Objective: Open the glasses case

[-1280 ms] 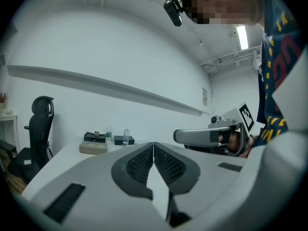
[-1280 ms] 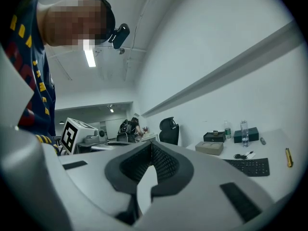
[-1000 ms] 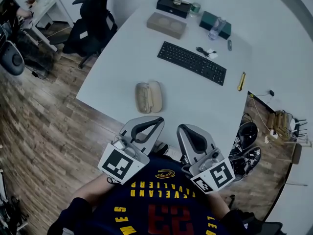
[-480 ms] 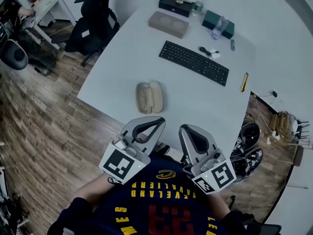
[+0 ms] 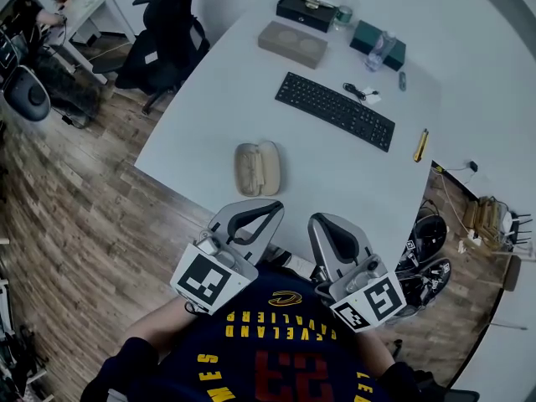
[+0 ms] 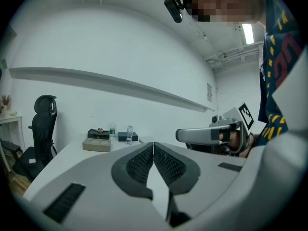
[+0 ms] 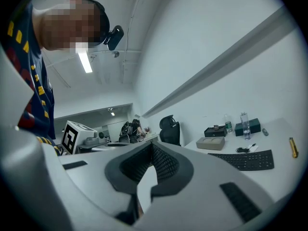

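Observation:
A beige glasses case (image 5: pixel 256 167) lies on the white table (image 5: pixel 209 115) near its front edge, showing two oblong halves side by side. Both grippers hover close to the person's body, short of the case and apart from it. My left gripper (image 5: pixel 273 207) is shut with nothing in it, its ribbed pads (image 6: pixel 142 161) pressed together. Beside it, my right gripper (image 5: pixel 313 221) is also shut and empty, its tips (image 7: pixel 152 144) meeting. The case is hidden in both gripper views.
Further back on the table are a black keyboard (image 5: pixel 335 110), a beige box (image 5: pixel 292 44), a black box (image 5: pixel 308 11), a green box (image 5: pixel 378 44) with a water bottle (image 5: pixel 376 50), and a yellow cutter (image 5: pixel 420 145). A black office chair (image 5: pixel 163 36) stands at the left.
Both grippers stay shut in the same place. Only the head view has drifted slightly.

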`<state>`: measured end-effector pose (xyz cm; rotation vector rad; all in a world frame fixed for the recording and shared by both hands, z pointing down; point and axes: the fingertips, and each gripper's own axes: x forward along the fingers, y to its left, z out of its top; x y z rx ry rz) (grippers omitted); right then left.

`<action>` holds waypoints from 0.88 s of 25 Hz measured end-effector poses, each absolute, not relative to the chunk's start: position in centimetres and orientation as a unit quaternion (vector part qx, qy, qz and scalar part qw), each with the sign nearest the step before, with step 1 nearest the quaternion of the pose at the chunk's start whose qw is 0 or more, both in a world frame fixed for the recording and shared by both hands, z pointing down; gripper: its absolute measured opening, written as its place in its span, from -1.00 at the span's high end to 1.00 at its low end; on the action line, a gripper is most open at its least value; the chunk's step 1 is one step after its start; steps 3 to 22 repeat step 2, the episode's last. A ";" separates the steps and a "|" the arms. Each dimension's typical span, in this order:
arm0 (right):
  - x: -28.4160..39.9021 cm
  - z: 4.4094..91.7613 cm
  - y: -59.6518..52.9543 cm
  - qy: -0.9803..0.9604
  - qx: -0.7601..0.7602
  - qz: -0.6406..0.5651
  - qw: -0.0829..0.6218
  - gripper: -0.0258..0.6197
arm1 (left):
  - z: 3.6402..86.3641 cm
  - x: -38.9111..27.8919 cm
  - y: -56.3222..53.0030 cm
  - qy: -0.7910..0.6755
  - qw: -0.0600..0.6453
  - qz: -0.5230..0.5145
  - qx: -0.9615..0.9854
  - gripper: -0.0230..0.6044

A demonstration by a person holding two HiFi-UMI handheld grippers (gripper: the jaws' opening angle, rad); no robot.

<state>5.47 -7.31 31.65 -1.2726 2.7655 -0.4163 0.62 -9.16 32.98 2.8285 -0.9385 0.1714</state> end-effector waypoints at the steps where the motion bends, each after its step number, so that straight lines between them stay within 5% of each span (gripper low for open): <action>1: 5.5 31.7 -7.3 0.900 -0.413 -0.136 0.035 0.87 | 33.0 0.7 -9.2 -0.314 0.077 0.058 0.945 0.88; 22: 5.6 31.7 -7.3 0.900 -0.413 -0.136 0.035 0.87 | 33.0 0.7 -9.2 -0.314 0.075 0.058 0.945 0.88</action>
